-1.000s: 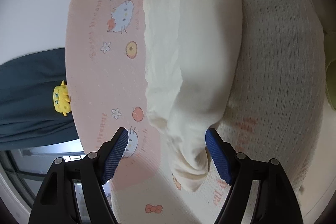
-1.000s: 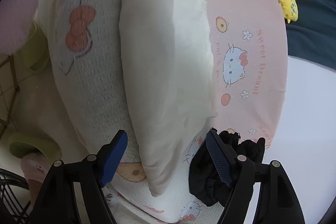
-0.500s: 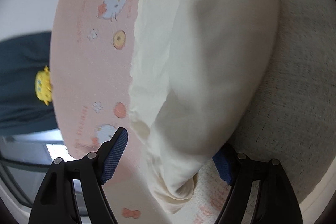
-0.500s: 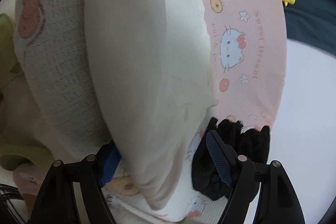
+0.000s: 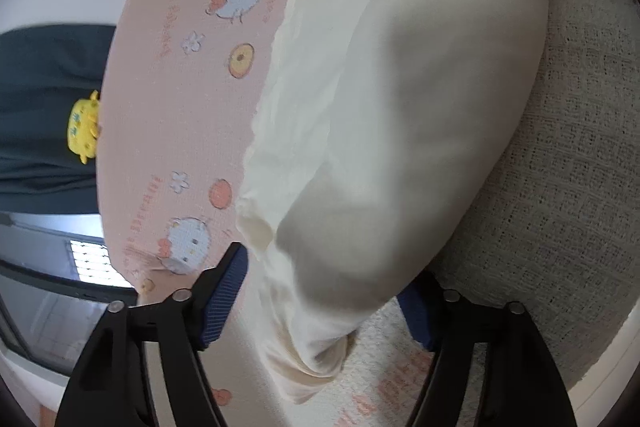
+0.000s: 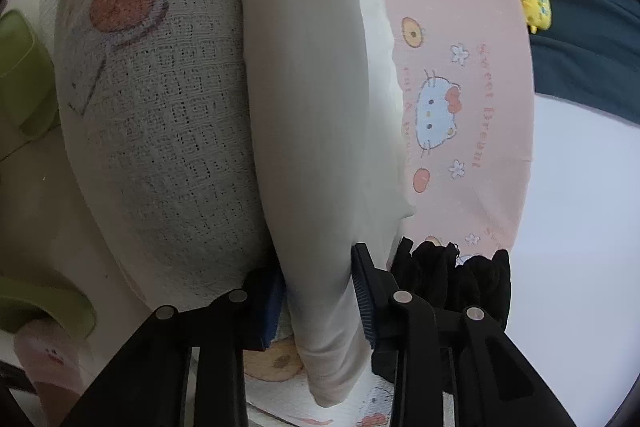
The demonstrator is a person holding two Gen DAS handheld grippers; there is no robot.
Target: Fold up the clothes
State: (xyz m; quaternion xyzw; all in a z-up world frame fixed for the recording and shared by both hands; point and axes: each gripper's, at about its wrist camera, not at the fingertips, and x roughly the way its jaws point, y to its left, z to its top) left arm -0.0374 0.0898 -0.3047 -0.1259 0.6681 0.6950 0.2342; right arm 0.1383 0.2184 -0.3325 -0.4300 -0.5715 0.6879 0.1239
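A folded cream garment (image 5: 400,107) lies lengthwise over a pink cartoon-cat sheet (image 5: 180,87) and a waffle-weave blanket (image 5: 580,187). My left gripper (image 5: 320,303) straddles the garment's near end. Its jaws are closing, the left pad (image 5: 224,295) stands a sliver off the cloth, and the right pad is half hidden under the fold. In the right wrist view the same cream garment (image 6: 312,107) runs between the blanket (image 6: 172,127) and the sheet (image 6: 460,67). My right gripper (image 6: 316,295) is closing, and both its pads squeeze the garment's near end.
A dark teal garment (image 5: 44,87) with a yellow figure (image 5: 84,127) lies past the sheet on the white surface (image 6: 580,227). A bunched black cloth (image 6: 452,275) sits right beside my right gripper. Green slippers (image 6: 20,75) and a pink-socked foot (image 6: 44,359) are on the floor.
Both grippers sank closer over the cream garment's ends. The right jaws went from wide apart to pinching the cloth. The left jaws narrowed around it.
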